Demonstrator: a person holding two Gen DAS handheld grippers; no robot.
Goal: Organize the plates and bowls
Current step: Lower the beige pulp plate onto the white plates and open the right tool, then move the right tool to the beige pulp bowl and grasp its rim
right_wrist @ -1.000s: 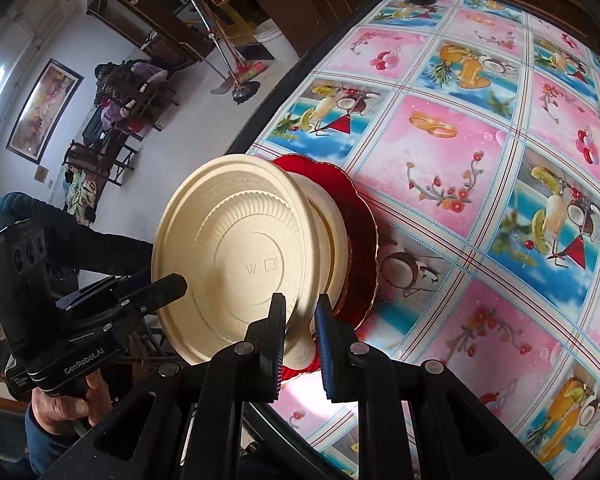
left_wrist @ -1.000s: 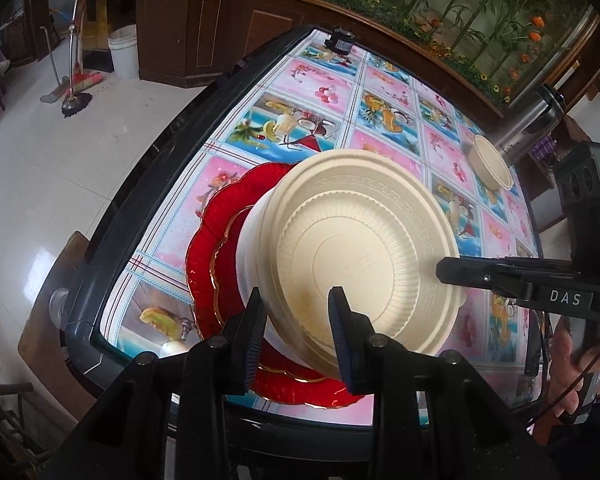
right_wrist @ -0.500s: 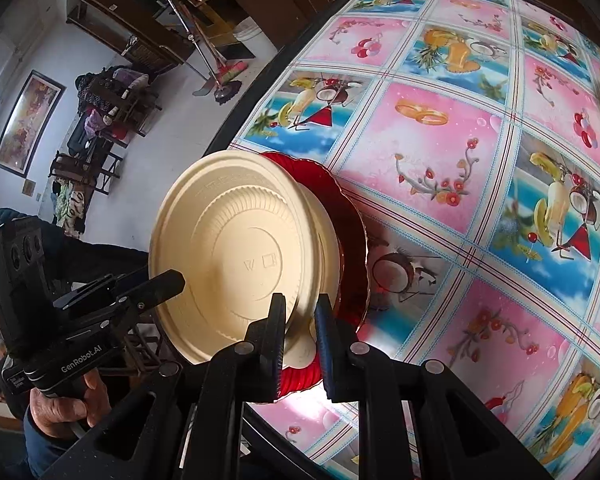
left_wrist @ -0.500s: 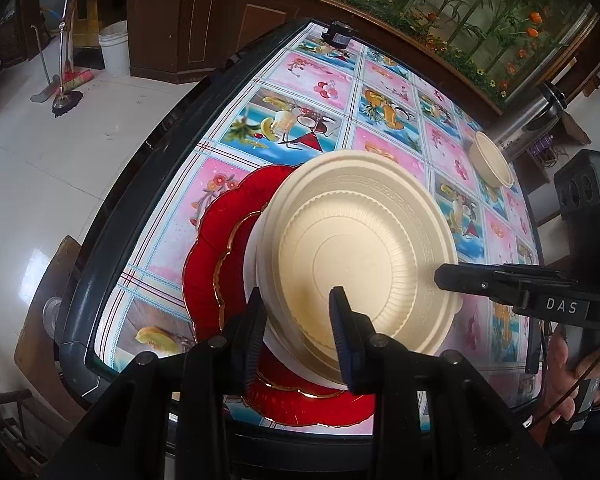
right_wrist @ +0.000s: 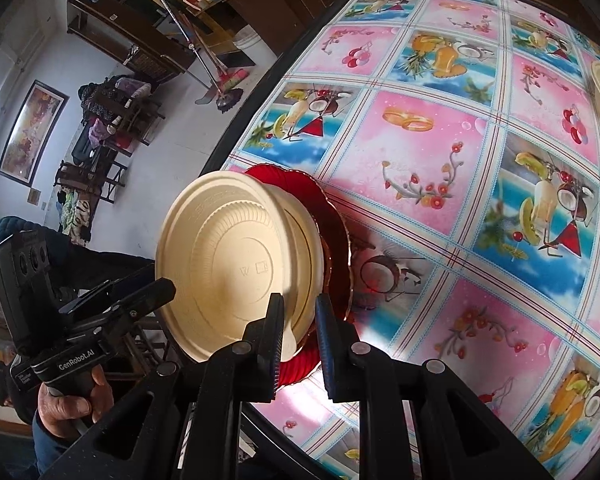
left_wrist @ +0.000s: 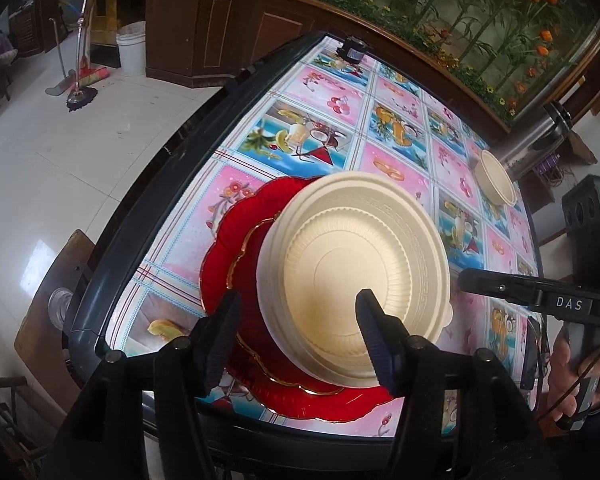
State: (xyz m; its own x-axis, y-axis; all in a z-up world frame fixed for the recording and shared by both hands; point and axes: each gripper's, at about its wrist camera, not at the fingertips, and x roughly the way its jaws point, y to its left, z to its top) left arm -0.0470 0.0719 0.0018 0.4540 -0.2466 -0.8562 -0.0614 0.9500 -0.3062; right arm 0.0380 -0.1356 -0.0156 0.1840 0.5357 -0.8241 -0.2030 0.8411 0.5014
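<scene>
A cream plate [left_wrist: 364, 268] lies on top of a cream bowl [left_wrist: 269, 280], and both sit on red gold-rimmed plates [left_wrist: 228, 248] near the table's front left edge. My left gripper [left_wrist: 298, 320] straddles the near rim of the cream stack. Its jaws are opening and stand wide, with neither pad pressing on the rim. In the right wrist view my right gripper [right_wrist: 300, 320] is shut on the cream plate [right_wrist: 236, 264], pinching its near rim above the red plates [right_wrist: 336, 240]. A second cream bowl [left_wrist: 496, 184] stands alone at the far right.
The dark table edge [left_wrist: 172, 184] curves close on the left, with white floor beyond. A small black object [left_wrist: 354, 50] sits at the far corner and a steel flask [left_wrist: 540, 140] behind the far bowl. A mop [left_wrist: 80, 92] and white bucket [left_wrist: 132, 52] stand on the floor.
My left gripper's jaws have spread wide and let go of the cream stack's rim. The cream stack has settled flatter on the red plates. The right gripper keeps its grip.
</scene>
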